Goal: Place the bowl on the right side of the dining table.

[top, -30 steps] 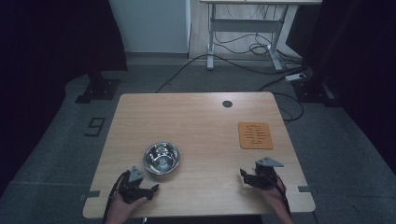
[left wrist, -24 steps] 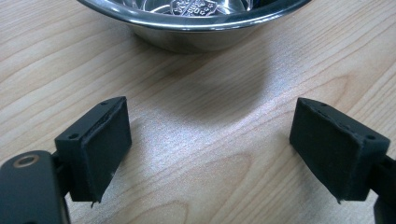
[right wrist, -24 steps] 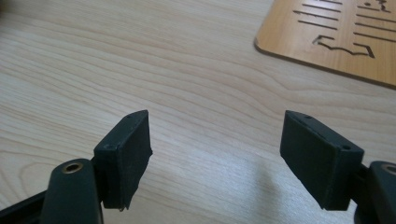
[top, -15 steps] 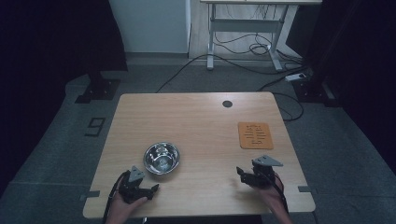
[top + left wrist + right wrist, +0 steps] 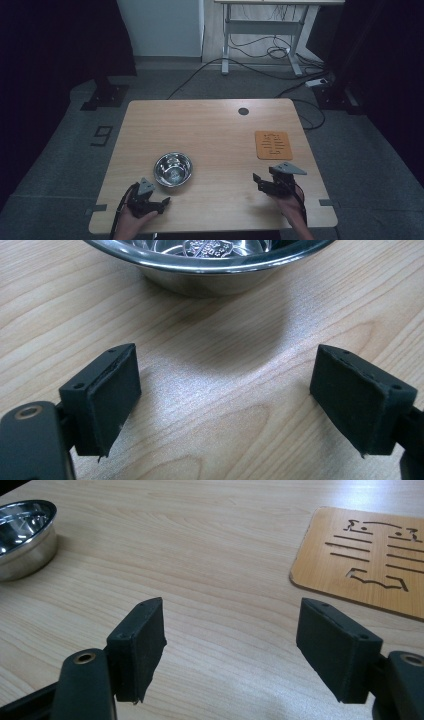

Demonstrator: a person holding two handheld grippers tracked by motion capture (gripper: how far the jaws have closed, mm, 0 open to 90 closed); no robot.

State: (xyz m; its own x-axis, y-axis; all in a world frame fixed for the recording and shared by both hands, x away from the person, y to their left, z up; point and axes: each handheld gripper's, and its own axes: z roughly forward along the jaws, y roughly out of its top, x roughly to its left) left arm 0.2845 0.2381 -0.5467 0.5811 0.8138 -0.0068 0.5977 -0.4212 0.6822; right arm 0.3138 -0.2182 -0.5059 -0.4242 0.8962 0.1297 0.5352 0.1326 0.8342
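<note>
My left hand-held gripper (image 5: 225, 405) rests low on the tabletop (image 5: 210, 130) with its jaws spread wide and nothing between them. The steel bowl (image 5: 173, 169) sits just ahead of it, close to the near left part of the tabletop, mouth up; being round, it has no long axis to line up with. My right hand-held gripper (image 5: 261, 183) is released too, well apart from the bowl, and nearer the wooden trivet (image 5: 273, 145), which lies flat ahead of it, its longer side running away from me. I judge the left is better placed for the bowl.
</note>
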